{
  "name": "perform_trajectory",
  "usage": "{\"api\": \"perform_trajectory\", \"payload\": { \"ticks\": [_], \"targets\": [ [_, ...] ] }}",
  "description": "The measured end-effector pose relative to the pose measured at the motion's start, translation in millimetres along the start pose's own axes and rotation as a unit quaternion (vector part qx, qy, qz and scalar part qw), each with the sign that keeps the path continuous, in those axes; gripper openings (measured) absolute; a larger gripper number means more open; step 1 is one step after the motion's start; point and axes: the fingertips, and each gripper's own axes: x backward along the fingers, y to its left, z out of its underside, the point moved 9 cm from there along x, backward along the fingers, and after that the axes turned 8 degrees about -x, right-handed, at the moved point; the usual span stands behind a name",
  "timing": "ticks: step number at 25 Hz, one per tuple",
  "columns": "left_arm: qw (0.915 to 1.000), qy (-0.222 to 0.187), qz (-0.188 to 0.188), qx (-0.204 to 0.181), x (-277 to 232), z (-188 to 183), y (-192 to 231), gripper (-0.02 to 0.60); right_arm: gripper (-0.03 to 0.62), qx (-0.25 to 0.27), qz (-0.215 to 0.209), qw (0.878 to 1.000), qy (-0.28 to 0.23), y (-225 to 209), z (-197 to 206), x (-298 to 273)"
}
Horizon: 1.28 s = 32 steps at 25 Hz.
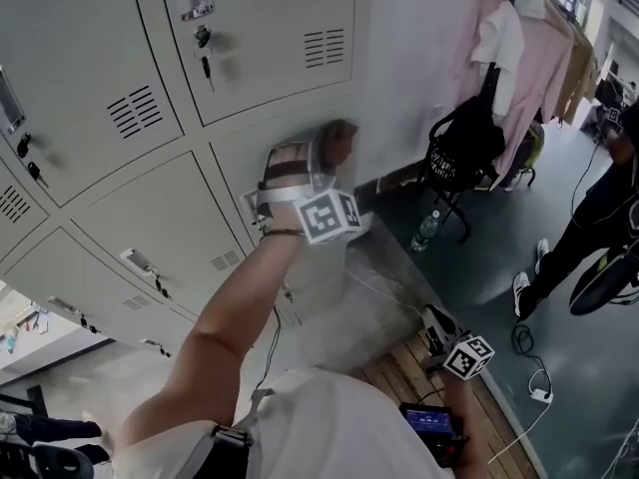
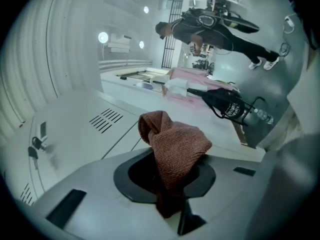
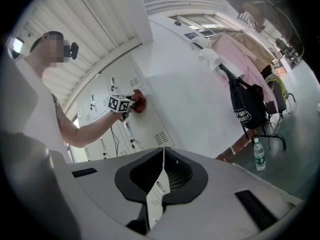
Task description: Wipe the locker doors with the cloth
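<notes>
**Locker bank** (image 1: pixel 90 218): grey steel with vented doors and keys hung in several locks. Most of the head view is filled by it.

**Locker door** (image 1: pixel 240 173): the door in hand, set in the bank's end column beside a pale wall.

**Hanging garments** (image 1: pixel 539 58) and **black bag** (image 1: pixel 464 148): placed well apart from the bank and not involved.

**Left tongs** (image 1: pixel 312 173): raised to the door on an outstretched arm. The jaws are clamped tight on the cloth.

**Right tongs** (image 3: pixel 162 159): held low and away from the bank. The jaws are brought fully together, with nothing between them.

**Cloth** (image 2: pixel 172 144): reddish-brown and bunched, projecting beyond the left jaws. It is seen near the door's outer edge and apparently pressed against it, though contact is blurred in the head view.

**Step judged:** wiping of this door is under way, and the other doors are probably yet to be done.

**Next move:** the cloth is to be kept against the panel and swept toward the opposite edge, with vents and lock fittings skirted.
</notes>
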Motion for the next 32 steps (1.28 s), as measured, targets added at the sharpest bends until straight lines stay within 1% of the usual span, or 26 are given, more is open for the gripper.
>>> {"api": "perform_trajectory", "payload": {
  "ticks": [7,11,14,16,18,19,21,25,30,32],
  "targets": [
    [0.9987,0.044,-0.022,-0.011,56,58,19,0.067,0.018,0.008,-0.051,0.998,0.046,6,4,-39],
    [0.9963,0.073,-0.045,-0.009,86,95,25,0.067,0.018,0.007,-0.087,0.994,0.073,11,10,-70],
    [0.9930,0.084,-0.084,0.003,106,117,36,0.067,0.018,0.015,-0.116,0.989,0.092,21,14,-89],
    [0.9879,0.092,-0.123,0.021,116,127,50,0.067,0.018,0.017,-0.127,0.986,0.102,25,16,-96],
    [0.9829,0.097,-0.152,0.039,119,132,64,0.067,0.018,0.016,-0.131,0.986,0.106,25,18,-99],
    [0.9820,0.096,-0.157,0.041,117,130,67,0.067,0.018,0.014,-0.131,0.986,0.106,24,18,-99],
    [0.9842,0.083,-0.154,0.026,108,119,67,0.067,0.018,0.010,-0.127,0.986,0.103,22,19,-96],
    [0.9921,0.053,-0.112,-0.016,71,80,48,0.067,0.018,0.003,-0.109,0.990,0.087,15,16,-80],
    [0.9963,0.028,-0.072,-0.038,28,31,24,0.067,0.018,-0.008,-0.066,0.997,0.046,2,5,-41],
    [0.9968,0.012,-0.056,-0.056,12,14,14,0.067,0.018,-0.013,-0.046,0.998,0.033,-3,5,-25]
  ]
}}
